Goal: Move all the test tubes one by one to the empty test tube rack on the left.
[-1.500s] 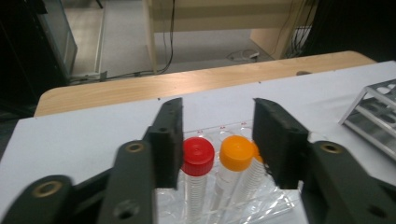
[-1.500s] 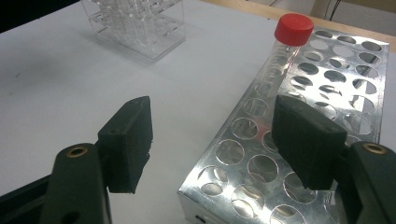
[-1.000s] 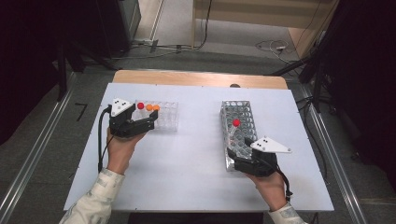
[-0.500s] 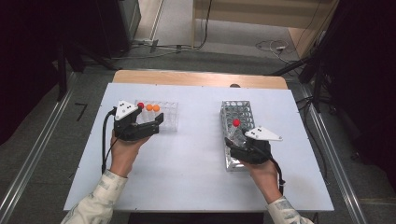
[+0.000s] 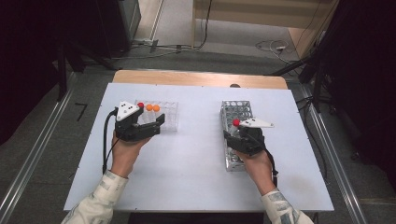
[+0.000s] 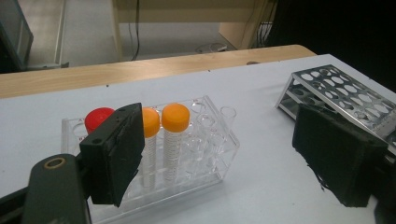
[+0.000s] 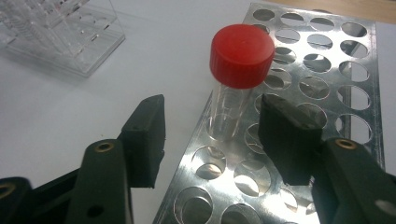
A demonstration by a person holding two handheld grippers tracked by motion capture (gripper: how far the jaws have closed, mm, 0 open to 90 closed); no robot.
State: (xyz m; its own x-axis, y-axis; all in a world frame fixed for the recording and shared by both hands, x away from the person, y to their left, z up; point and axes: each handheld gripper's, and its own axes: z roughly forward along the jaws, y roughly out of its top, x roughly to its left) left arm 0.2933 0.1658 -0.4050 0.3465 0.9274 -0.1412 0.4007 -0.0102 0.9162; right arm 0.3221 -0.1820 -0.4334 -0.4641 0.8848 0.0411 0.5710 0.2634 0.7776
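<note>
Red-capped tube [image 7: 238,74] is still seated in the metal rack [image 7: 327,79], and the right gripper [image 7: 212,128] has been slid in around it since a second ago. Its jaws have just been closing, tube between them, pads not yet pressed on by the look of it. So a grab seems close. Left gripper [image 6: 224,154] is kept wide and empty by the clear rack [image 6: 205,154].
</note>
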